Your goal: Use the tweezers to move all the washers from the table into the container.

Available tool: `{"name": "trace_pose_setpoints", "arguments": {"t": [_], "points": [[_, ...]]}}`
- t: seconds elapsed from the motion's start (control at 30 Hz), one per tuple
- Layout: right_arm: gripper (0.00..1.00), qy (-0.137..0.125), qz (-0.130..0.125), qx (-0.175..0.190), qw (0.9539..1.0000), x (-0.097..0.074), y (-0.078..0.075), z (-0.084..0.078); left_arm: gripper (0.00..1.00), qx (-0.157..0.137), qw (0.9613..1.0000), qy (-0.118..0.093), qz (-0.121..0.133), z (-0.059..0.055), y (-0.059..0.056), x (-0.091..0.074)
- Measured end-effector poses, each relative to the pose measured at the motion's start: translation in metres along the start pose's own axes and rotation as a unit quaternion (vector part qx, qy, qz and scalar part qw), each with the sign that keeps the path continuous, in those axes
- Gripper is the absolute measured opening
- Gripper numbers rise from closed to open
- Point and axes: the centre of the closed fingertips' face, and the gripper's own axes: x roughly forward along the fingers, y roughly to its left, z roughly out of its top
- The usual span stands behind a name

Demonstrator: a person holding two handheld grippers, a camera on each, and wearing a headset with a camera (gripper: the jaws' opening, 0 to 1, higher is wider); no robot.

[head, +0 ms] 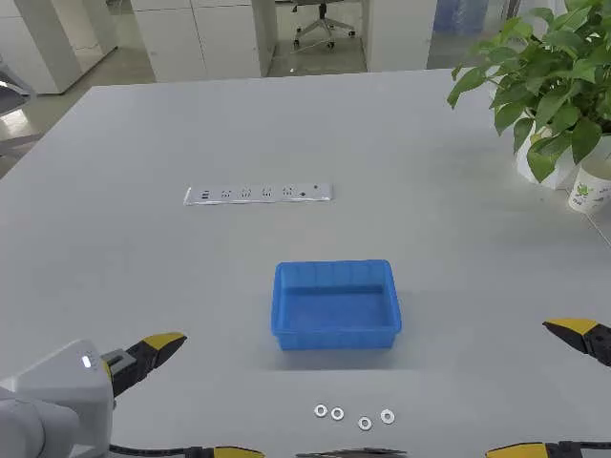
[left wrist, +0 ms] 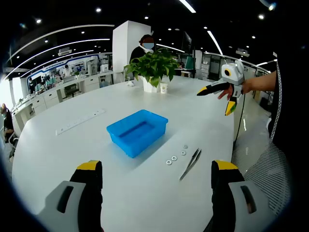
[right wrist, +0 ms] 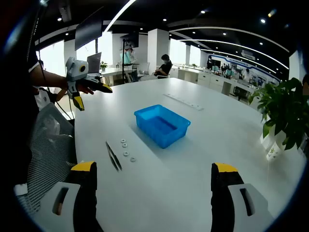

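The task looks unstarted: the first step, picking up the tweezers, is in hand. They lie flat on the desk just ahead of the left tool, beside four washers, with the blue container beyond. The next move calls for a low, narrow pinch on the thin tweezers. The left tool and the right tool gape wide, holding and touching nothing.

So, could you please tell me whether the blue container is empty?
Empty: the blue container shows a bare floor in all three views, and the four washers lie outside it on the table.
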Motion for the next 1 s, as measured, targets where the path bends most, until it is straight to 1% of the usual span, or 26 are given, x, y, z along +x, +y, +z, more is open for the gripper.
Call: {"name": "trace_pose_setpoints", "arguments": {"t": [0.73, 1.0], "points": [[1.0, 0.0, 0.001, -0.003, 1.0, 0.0008, -0.001, 0.001, 0.99, 0.005, 1.0, -0.001, 0.001, 0.0011, 0.0016, -0.0025], [1.0, 0.003, 0.002, -0.006, 1.0, 0.0007, -0.0013, 0.0011, 0.99, 0.01, 0.9999, 0.002, 0.0, 0.001, 0.0014, -0.0026]]}}
